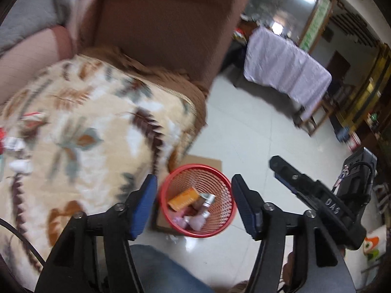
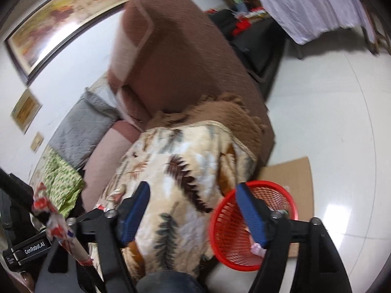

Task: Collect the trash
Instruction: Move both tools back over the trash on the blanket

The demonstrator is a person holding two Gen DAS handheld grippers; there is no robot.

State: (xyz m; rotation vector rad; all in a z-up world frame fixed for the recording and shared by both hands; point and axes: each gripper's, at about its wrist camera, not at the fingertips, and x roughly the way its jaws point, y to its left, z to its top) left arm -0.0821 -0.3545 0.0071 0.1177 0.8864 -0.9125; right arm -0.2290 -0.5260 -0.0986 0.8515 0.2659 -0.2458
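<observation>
A red mesh basket (image 1: 221, 211) stands on the floor beside the sofa. It holds an orange box (image 1: 184, 199) and several small tubes and wrappers. My left gripper (image 1: 195, 205) hovers open above the basket, with nothing between its blue pads (image 1: 144, 205). Small white and red scraps (image 1: 19, 164) lie on the leaf-print blanket (image 1: 85, 134) at the far left. My right gripper (image 2: 194, 214) is open and empty over the blanket's edge (image 2: 183, 171) and the basket (image 2: 227, 234). A red-and-white wrapper (image 2: 55, 222) shows against the left gripper's body (image 2: 31, 246); I cannot tell whether they touch.
A flat cardboard sheet (image 2: 288, 173) lies under the basket on the white tile floor. The brown sofa back (image 1: 158, 24) rises behind the blanket. A table with a lavender cloth (image 1: 286, 73) stands across the room. A person's jeans-clad knee (image 1: 158, 268) is just below the grippers.
</observation>
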